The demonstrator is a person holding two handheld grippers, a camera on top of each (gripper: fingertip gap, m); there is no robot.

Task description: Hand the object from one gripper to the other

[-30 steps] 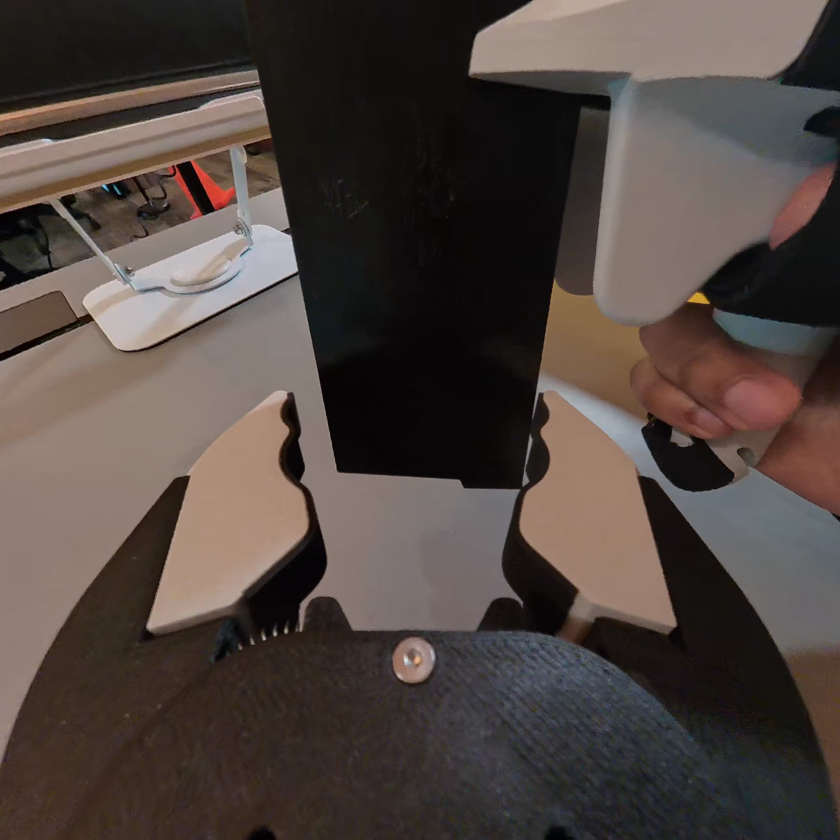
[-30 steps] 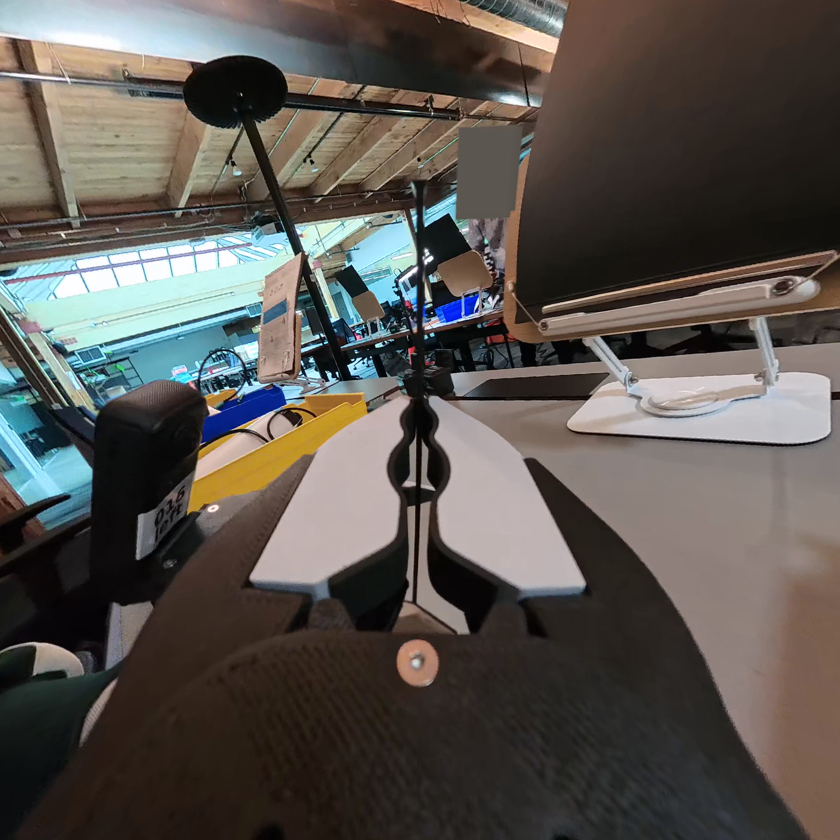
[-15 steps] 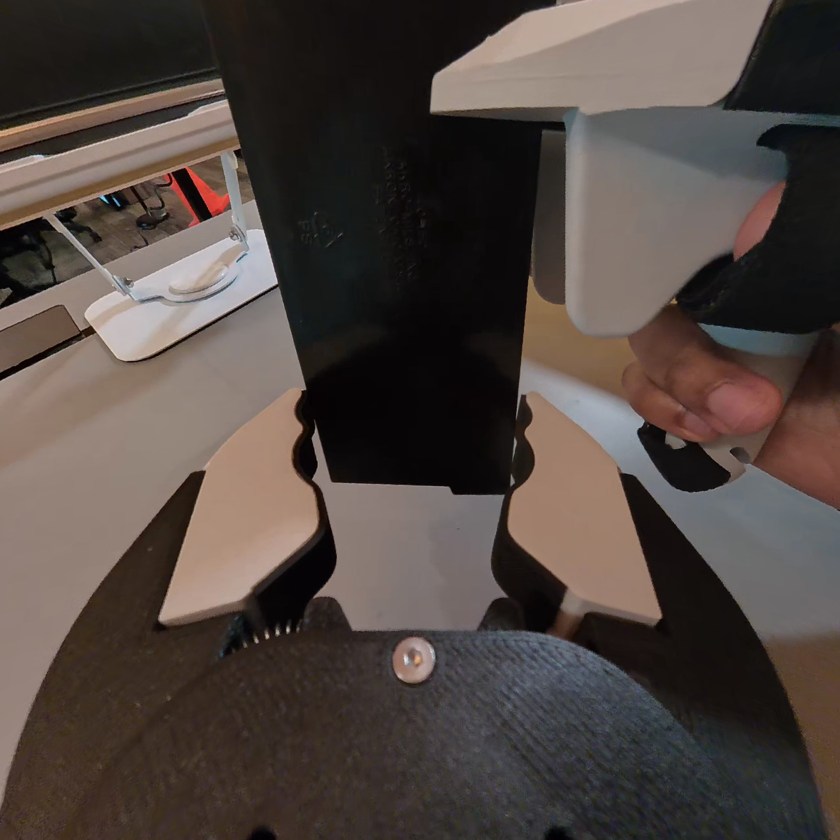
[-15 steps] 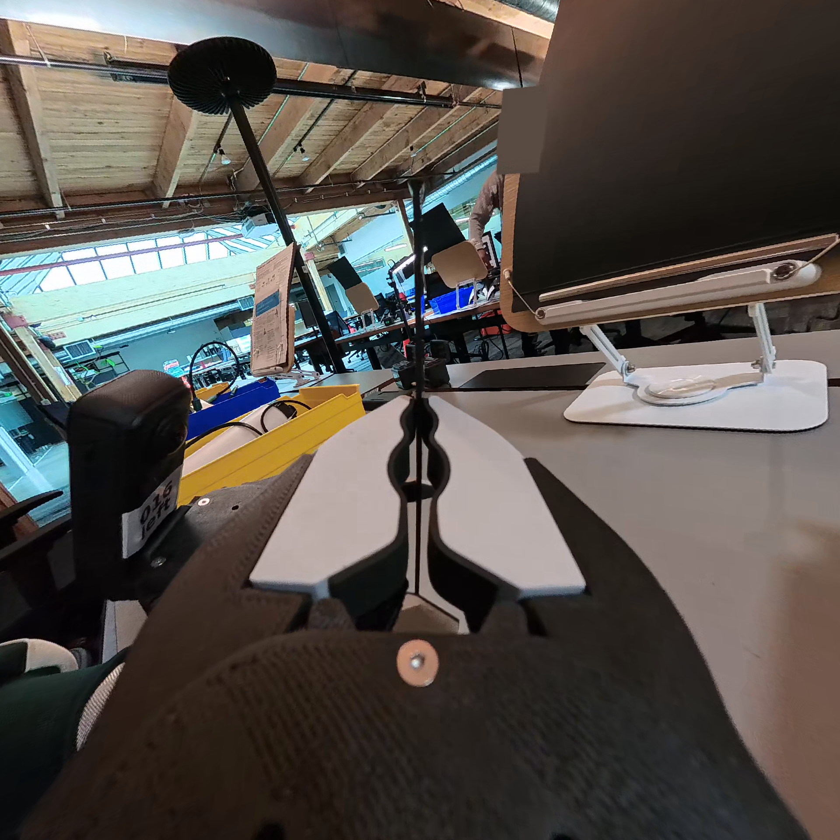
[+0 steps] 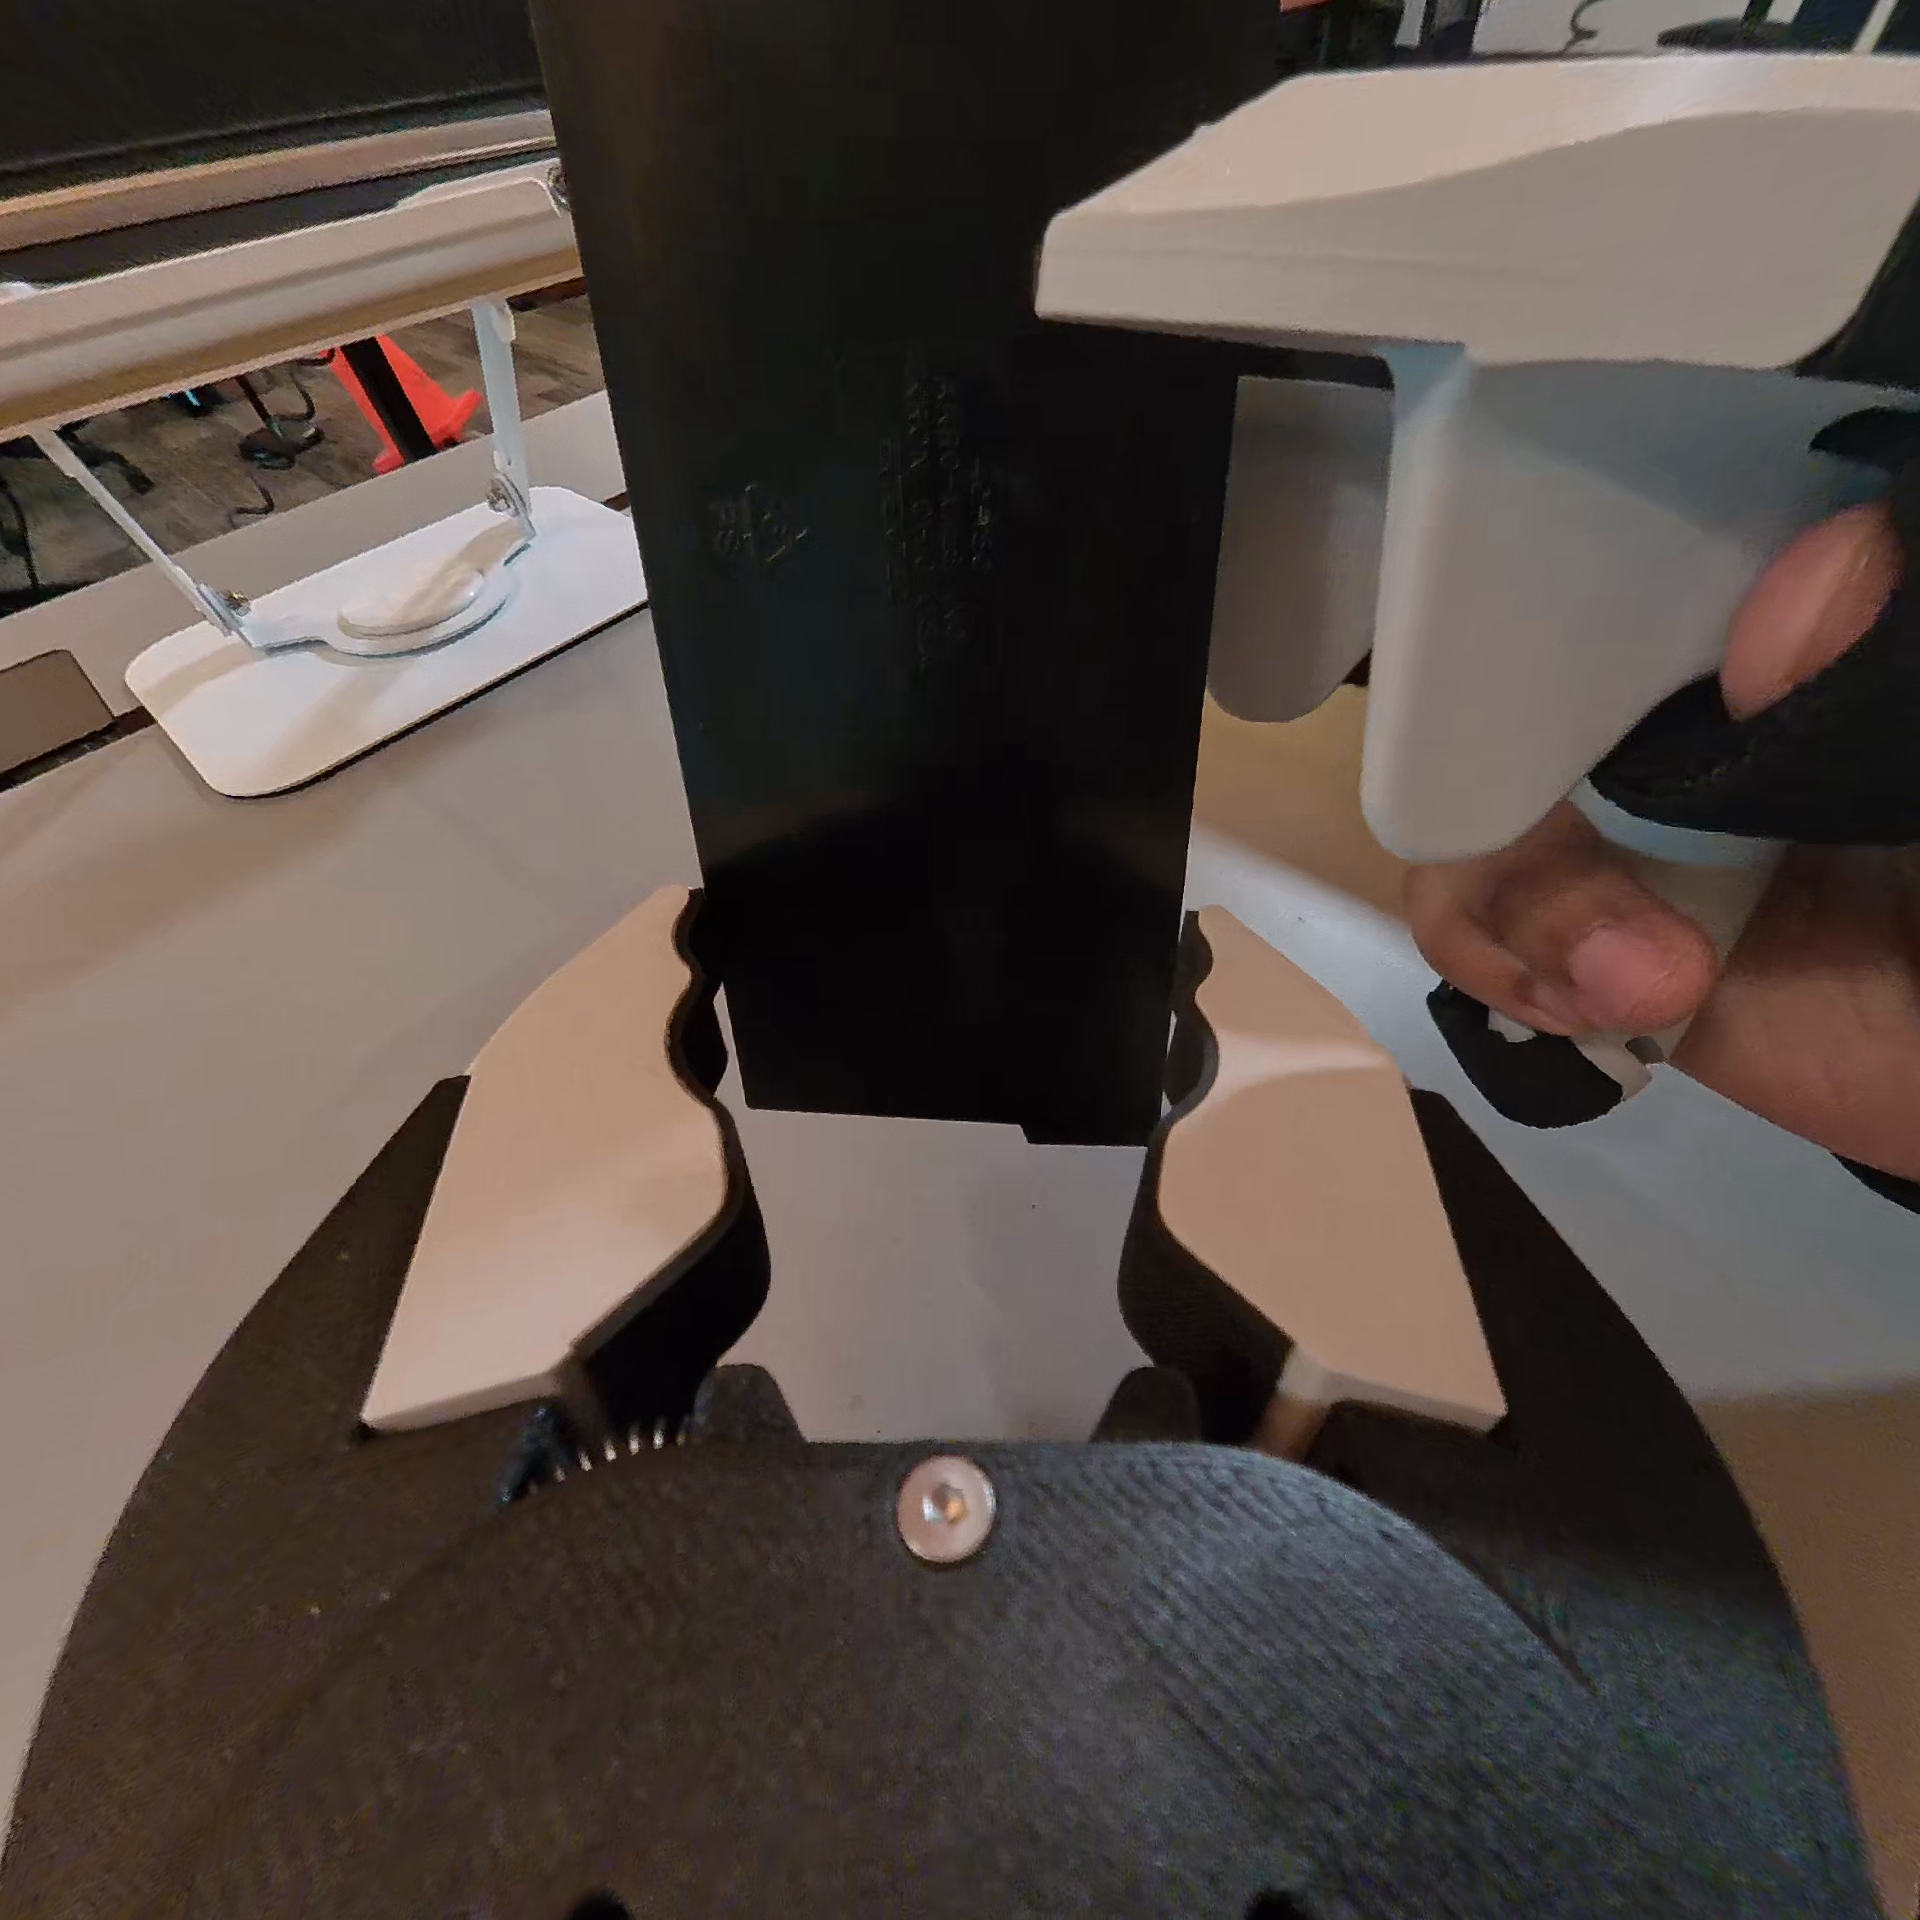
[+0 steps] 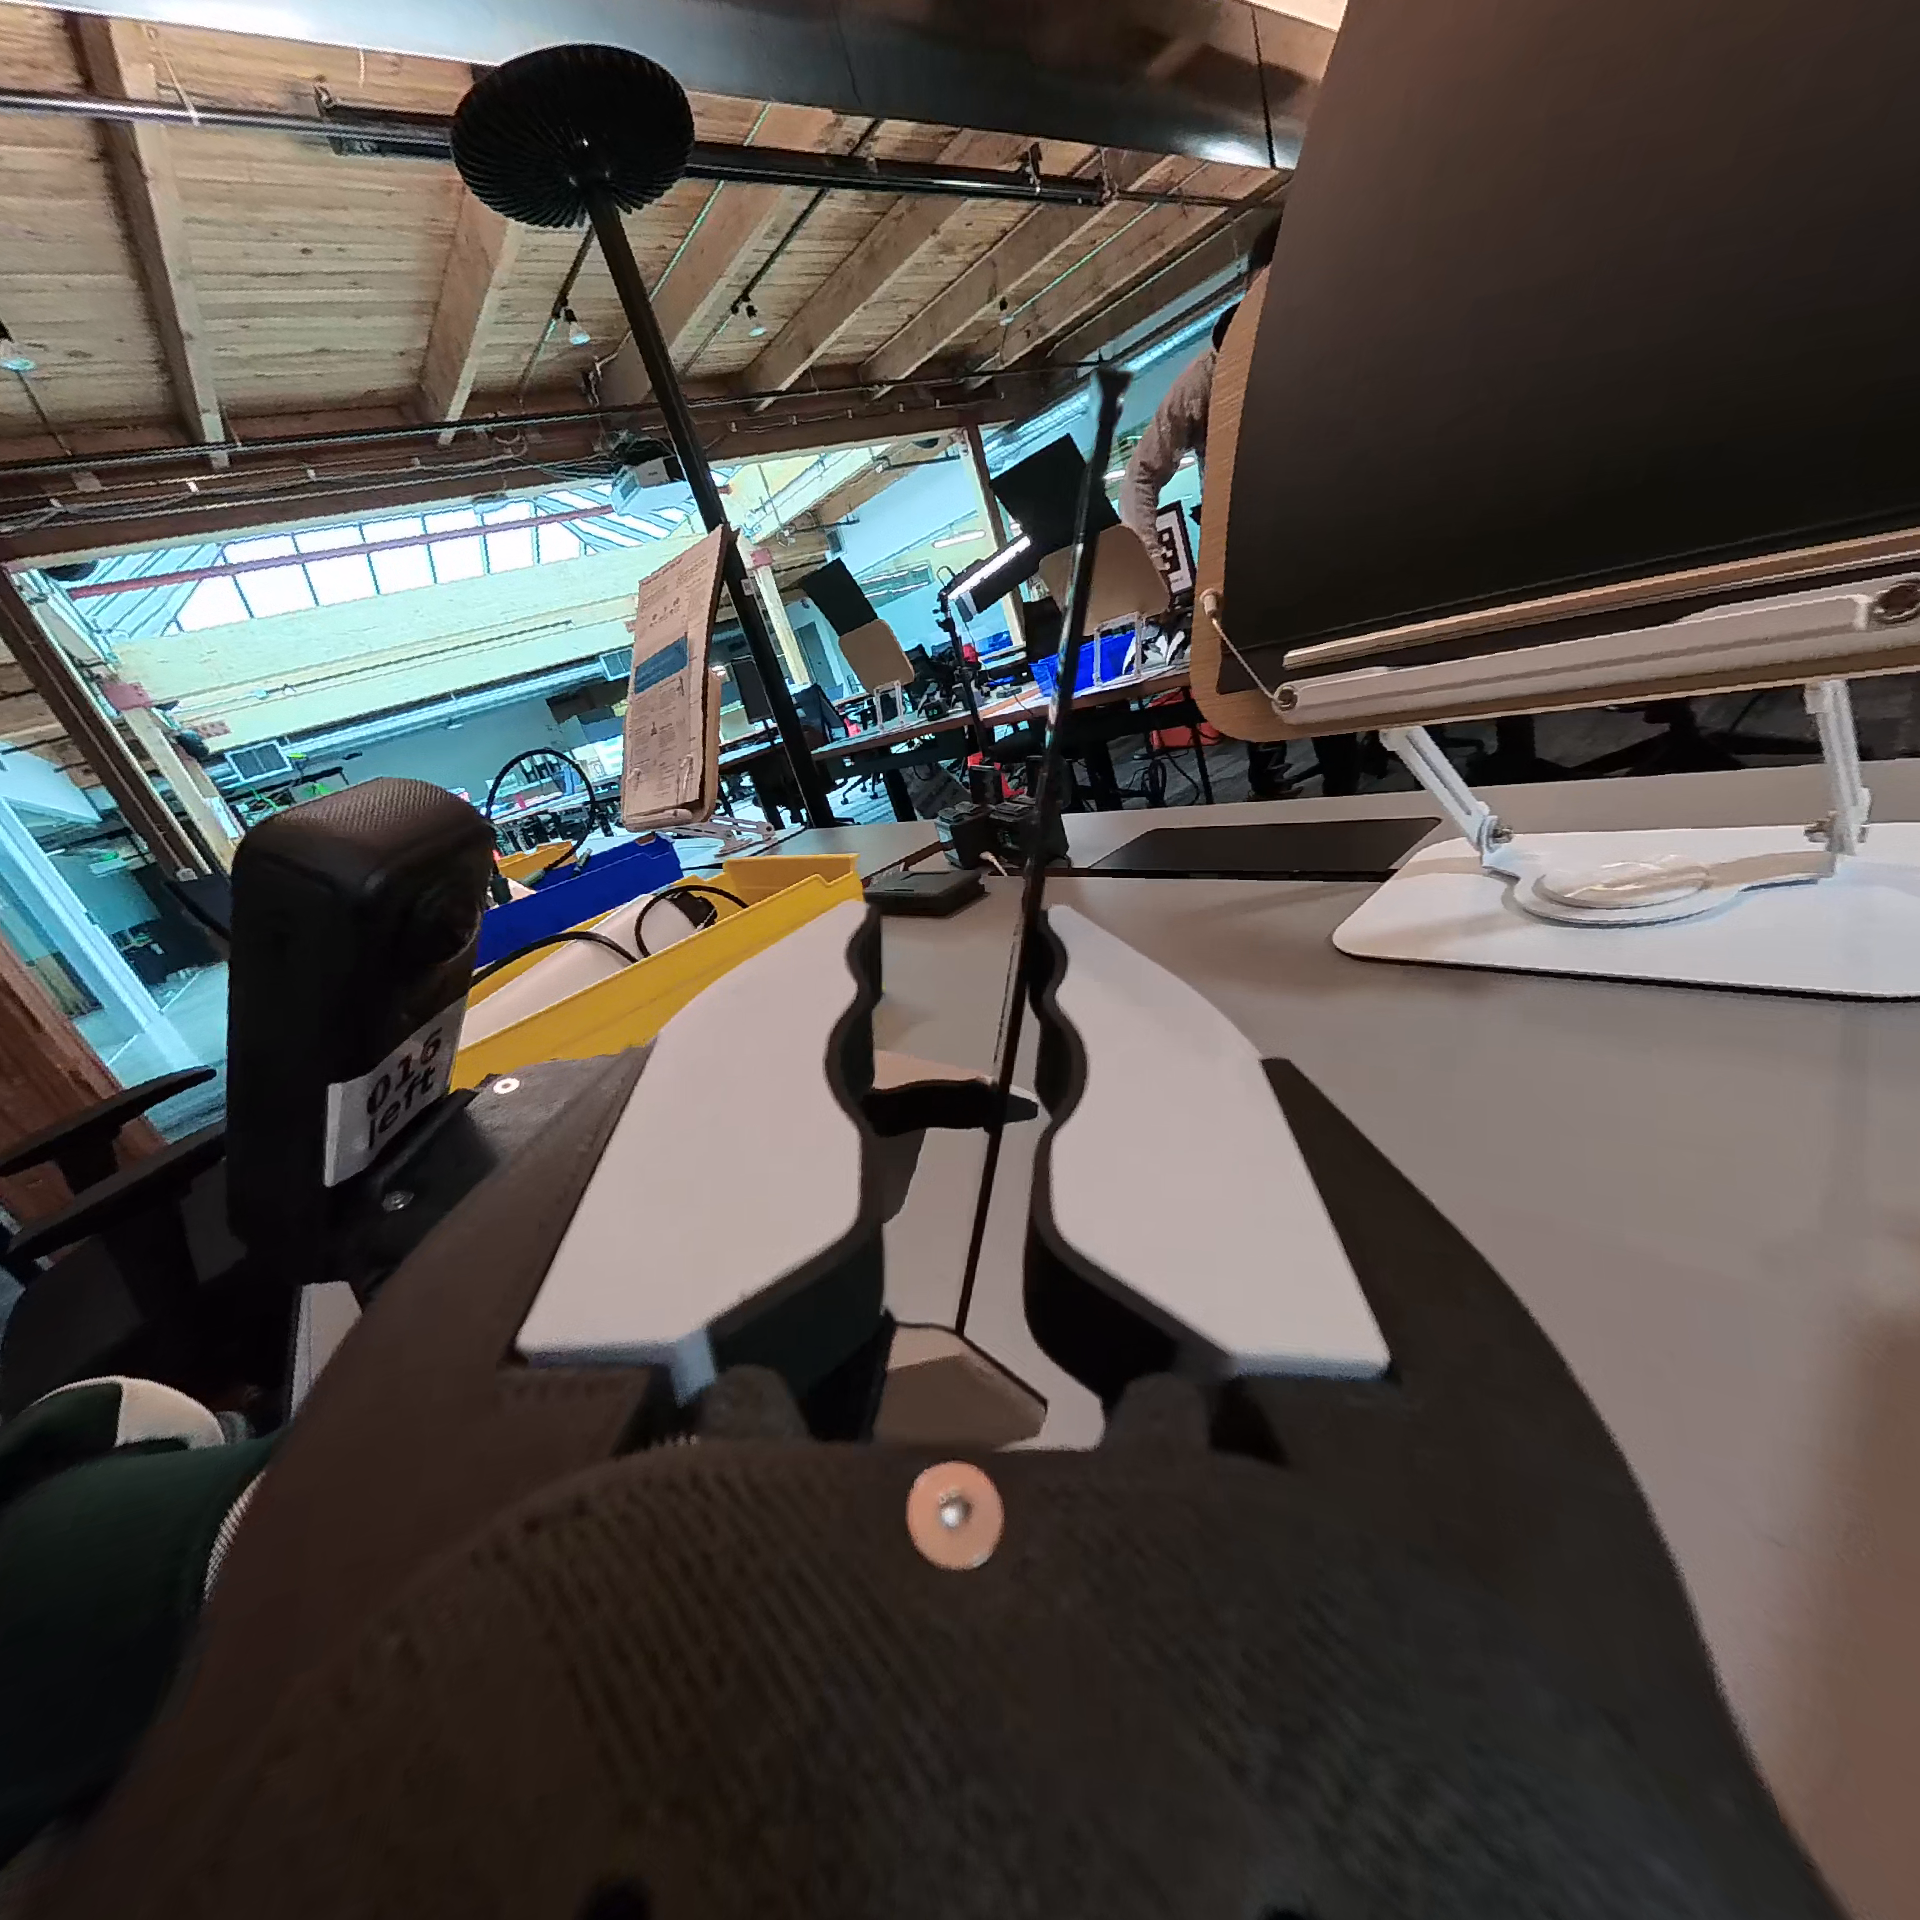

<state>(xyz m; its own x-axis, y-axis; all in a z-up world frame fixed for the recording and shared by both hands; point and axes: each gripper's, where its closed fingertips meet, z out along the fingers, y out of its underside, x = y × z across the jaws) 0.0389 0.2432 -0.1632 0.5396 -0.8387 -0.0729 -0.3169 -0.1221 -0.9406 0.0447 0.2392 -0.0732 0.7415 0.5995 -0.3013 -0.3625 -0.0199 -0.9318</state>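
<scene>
Gripping the lower end of a thin black plate (image 5: 935, 644) at 12 o'clock, left claw (image 5: 940, 1029) now pinched onto both side edges, narrower than half a second ago. Opened a moment later, right claw (image 6: 961, 1081) at narrow spread, plate (image 6: 1023, 935) seen edge-on, leaning against one pad (image 6: 1164, 1174), clear of the other. Probably marks the handover's turning point: weight passed leftward above the grey table (image 5: 260, 987), withdrawal next.
</scene>
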